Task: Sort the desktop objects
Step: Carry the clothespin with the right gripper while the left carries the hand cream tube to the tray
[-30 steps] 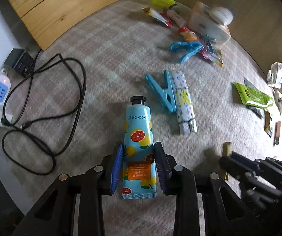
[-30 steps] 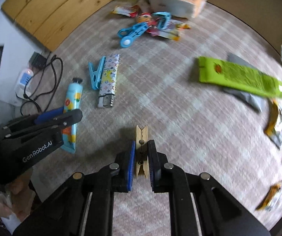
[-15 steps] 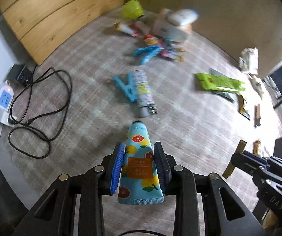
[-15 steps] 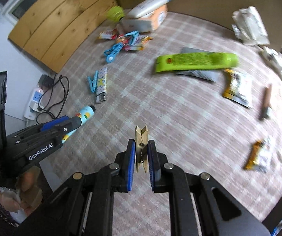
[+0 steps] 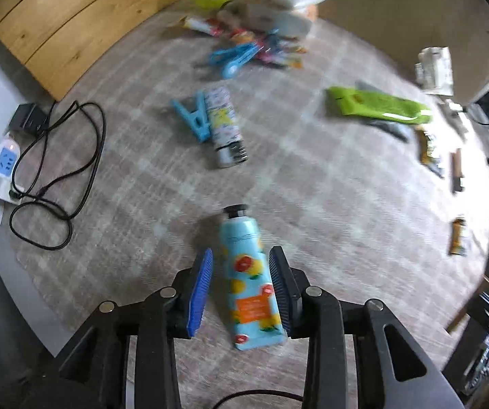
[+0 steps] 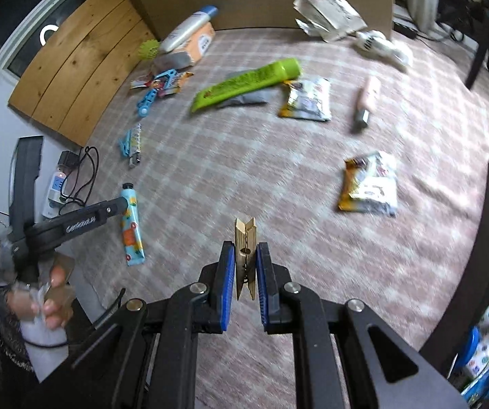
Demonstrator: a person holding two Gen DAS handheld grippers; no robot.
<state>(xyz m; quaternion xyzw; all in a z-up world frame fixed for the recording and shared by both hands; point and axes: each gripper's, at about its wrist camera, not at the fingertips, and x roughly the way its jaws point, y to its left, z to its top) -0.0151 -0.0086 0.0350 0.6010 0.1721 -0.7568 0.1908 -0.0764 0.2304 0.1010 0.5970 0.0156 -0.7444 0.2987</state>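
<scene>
Since the earlier frame, the hand-cream tube point(image 5: 249, 279) is being released at lower centre, lying lengthwise between the left gripper point(image 5: 241, 293), whose fingers point(image 5: 199, 293) have just been opening. A wooden clothespin point(image 6: 245, 255) is being clamped upright by the right gripper point(image 6: 245, 274), being carried over the counter point(image 6: 278, 177).

Left gripper point(image 5: 241, 286): matte black angular linkage arms, silver round screws at the pivots, ribbed blue pads point(image 5: 199, 293) lining both fingers; white lettering along its side. Right gripper point(image 6: 245, 272): identical black frame, silver screws, blue pads.

Hand-cream tube point(image 5: 249, 279) between parted tool point(image 5: 241, 283) pads
</scene>
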